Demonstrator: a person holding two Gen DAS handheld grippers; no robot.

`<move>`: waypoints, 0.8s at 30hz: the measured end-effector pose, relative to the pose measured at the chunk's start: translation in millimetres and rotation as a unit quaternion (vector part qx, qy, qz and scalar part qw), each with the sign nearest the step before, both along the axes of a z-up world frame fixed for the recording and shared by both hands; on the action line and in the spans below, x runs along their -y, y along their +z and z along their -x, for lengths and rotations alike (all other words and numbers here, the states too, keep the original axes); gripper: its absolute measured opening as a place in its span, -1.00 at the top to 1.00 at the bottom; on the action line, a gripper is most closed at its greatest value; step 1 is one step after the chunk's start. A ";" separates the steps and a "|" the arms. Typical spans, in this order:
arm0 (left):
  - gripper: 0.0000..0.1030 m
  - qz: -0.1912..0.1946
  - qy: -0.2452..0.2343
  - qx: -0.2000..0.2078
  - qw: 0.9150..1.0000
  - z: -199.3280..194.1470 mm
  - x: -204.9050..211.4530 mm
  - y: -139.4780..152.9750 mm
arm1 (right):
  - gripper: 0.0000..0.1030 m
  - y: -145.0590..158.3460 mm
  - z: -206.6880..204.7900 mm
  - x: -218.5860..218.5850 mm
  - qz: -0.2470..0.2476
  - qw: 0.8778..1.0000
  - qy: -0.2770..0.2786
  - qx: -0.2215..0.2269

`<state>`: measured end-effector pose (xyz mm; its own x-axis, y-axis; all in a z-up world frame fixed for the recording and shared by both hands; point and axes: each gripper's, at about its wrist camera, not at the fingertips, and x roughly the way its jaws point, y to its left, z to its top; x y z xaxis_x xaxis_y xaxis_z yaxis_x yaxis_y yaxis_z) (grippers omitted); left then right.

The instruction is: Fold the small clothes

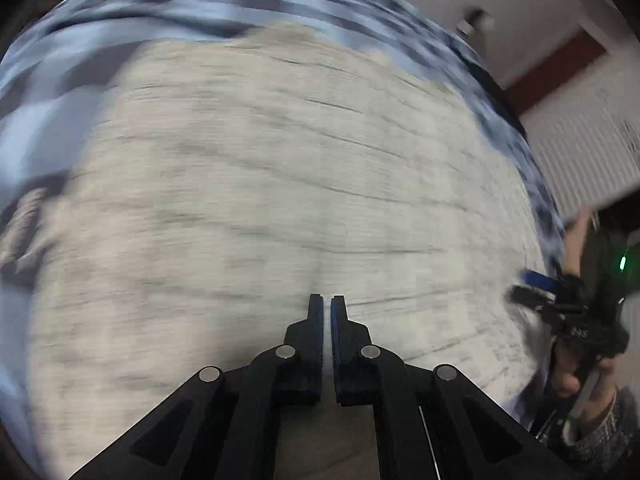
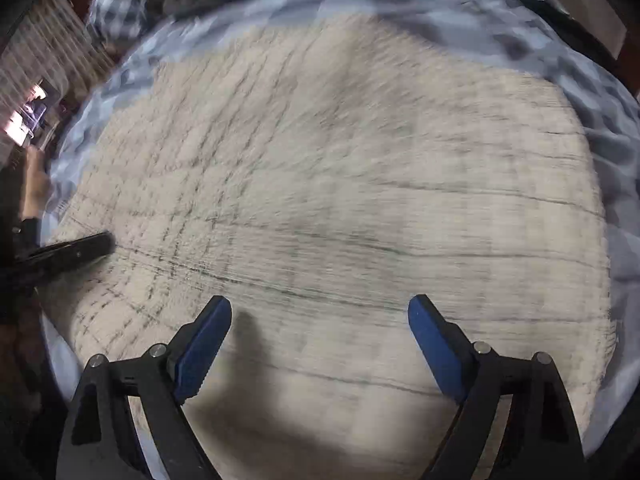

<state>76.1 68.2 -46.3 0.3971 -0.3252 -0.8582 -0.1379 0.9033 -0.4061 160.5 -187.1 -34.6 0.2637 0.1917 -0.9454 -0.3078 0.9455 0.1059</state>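
Garment: a cream cloth with thin dark check lines (image 1: 256,184) lies spread flat and fills the middle of both wrist views, reaching from the lower edge almost to the top; motion blur smears its weave, so seams and hems cannot be made out.
Bedding: a blue and grey patterned cover (image 1: 120,4) lies under the garment and shows as a band along the top and left of the left wrist view, and along the top and right of the right wrist view.
Left gripper: the left gripper (image 1: 327,300) sits at the lower centre of its own view, its black fingers brought together with only a sliver between them; nothing is seen pinched there, though the cloth directly behind is blurred. In the right wrist view it appears as a dark bar at the left edge, over the garment's left part.
Right gripper: the right gripper (image 2: 320,308) has its blue-padded fingers set wide apart at the bottom of its view and they are drawing inward; only flat cloth shows between them, none pressed by the pads.
Person: a hand (image 1: 576,368) at the lower right edge of the left wrist view grips the right tool's handle.
Background: pale walls and a red-brown strip (image 1: 560,68) at upper right.
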 end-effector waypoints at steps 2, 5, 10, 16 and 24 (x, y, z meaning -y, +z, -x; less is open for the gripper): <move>0.90 -0.065 0.058 -0.002 0.996 9.2 -38.0 7.9 | -0.72 0.8 -0.9 44.7 0.163 0.984 -0.065 0.039; 0.89 -0.225 0.148 -0.022 0.963 -5.1 -74.2 29.5 | -0.72 6.5 -3.1 114.2 0.129 0.979 -0.159 0.021; 0.89 -0.159 0.035 0.066 0.984 -67.1 -25.3 68.7 | -0.73 41.0 -35.6 88.5 0.002 0.984 -0.170 0.056; 0.89 -0.159 -0.077 0.004 0.984 -142.7 44.2 12.2 | -0.72 12.9 -78.9 -35.1 0.015 0.998 -0.047 0.031; 0.91 -0.105 0.046 0.018 0.993 -101.9 -58.4 4.6 | -0.73 -29.6 -86.9 89.1 0.019 0.989 -0.141 -0.029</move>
<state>178.0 126.6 -41.7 0.4475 -0.1015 -0.8885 -0.2123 0.9531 -0.2158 247.4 -276.2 -64.2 0.2465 0.0826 -0.9656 -0.0263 0.9966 0.0786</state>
